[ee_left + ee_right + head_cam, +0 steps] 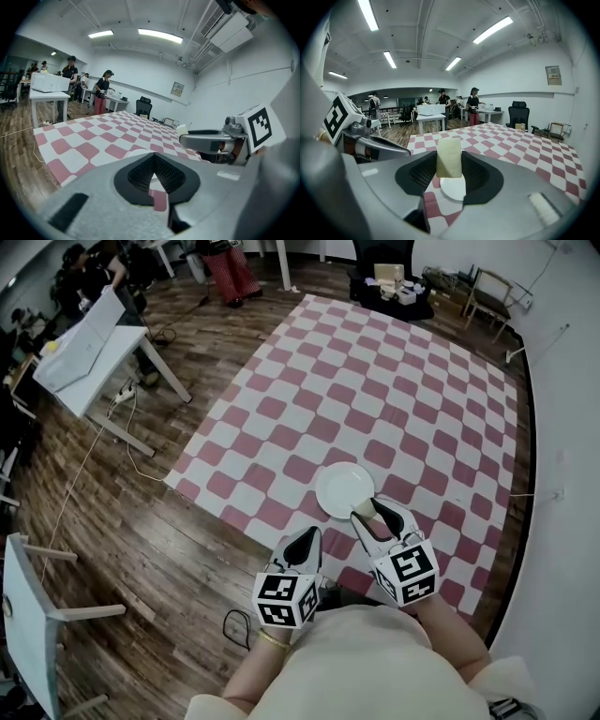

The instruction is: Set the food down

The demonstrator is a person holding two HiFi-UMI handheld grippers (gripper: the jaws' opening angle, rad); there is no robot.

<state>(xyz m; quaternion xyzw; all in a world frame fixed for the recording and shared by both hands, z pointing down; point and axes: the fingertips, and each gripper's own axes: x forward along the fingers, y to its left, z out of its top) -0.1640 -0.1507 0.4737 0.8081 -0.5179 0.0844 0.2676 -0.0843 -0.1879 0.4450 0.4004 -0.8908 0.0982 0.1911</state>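
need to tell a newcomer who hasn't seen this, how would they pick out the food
Find the pink-and-white checkered mat, then the lone round white plate near the person's edge of it. Over the plate, the right gripper pinches the food in its jaws: a pale cream rectangular slab, unlike the round white plate.

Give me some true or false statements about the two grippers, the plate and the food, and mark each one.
1. The right gripper is shut on the food. True.
2. The plate is piled with food. False: it is bare.
3. The left gripper holds a spoon. False: its jaws are together with nothing between them.
4. The plate lies on the checkered mat. True.
5. The food rests on the plate. False: it is held between the right gripper's jaws, above the plate.
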